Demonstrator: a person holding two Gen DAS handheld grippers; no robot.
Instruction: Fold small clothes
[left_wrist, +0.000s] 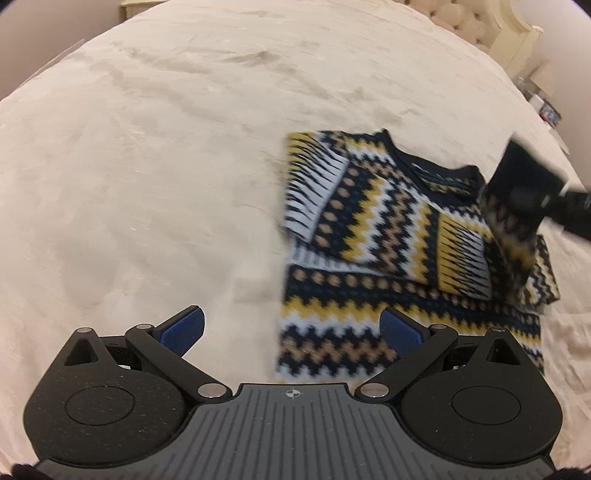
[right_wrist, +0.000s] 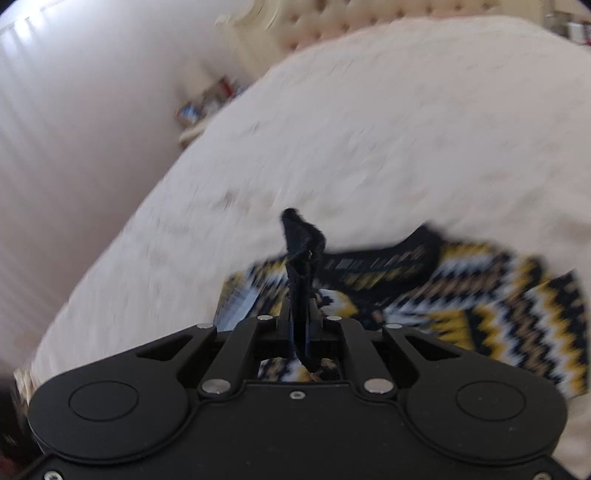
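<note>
Knitted in navy, yellow and white, one sweater lies on our bed; our left claw gapes empty, our right claw pinches its dark cuff.

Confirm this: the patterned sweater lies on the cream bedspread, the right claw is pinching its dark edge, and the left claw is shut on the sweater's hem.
Not quite. In the left wrist view the left claw stands open and empty above the sweater. The rest holds: the sweater lies on the cream bedspread, and the right claw pinches its dark edge.

The left tongs have black linkages, blue ribbed pads, silver rivets and a crosshair mark.
</note>
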